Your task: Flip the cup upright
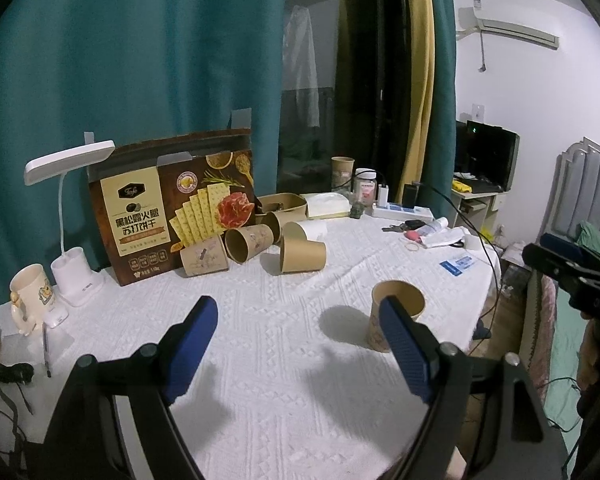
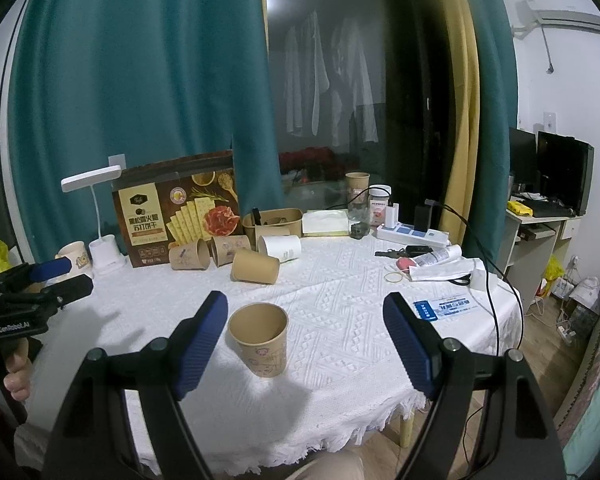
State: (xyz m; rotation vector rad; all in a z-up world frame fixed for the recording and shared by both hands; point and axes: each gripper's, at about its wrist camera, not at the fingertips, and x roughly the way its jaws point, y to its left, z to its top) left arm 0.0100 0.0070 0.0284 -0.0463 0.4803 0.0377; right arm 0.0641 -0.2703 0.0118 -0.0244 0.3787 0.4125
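Note:
A brown paper cup point(image 2: 262, 343) stands upright on the white tablecloth point(image 2: 340, 300) near the table's front. It also shows in the left wrist view point(image 1: 396, 312), partly behind my left gripper's right finger. My right gripper point(image 2: 306, 336) is open and empty, with the cup just inside its left finger point(image 2: 202, 340). My left gripper point(image 1: 298, 344) is open and empty above the cloth, left of the cup. Several more paper cups point(image 2: 255, 266) lie on their sides at the back, also in the left wrist view point(image 1: 302, 258).
A cracker box point(image 2: 180, 210), a white desk lamp point(image 2: 100, 216) and a mug point(image 2: 74, 254) stand at the back left. A brown tub point(image 2: 276, 218), tissues, a jar, a power strip point(image 2: 412, 234) and cables sit at the back right. The table's edge runs close on the right.

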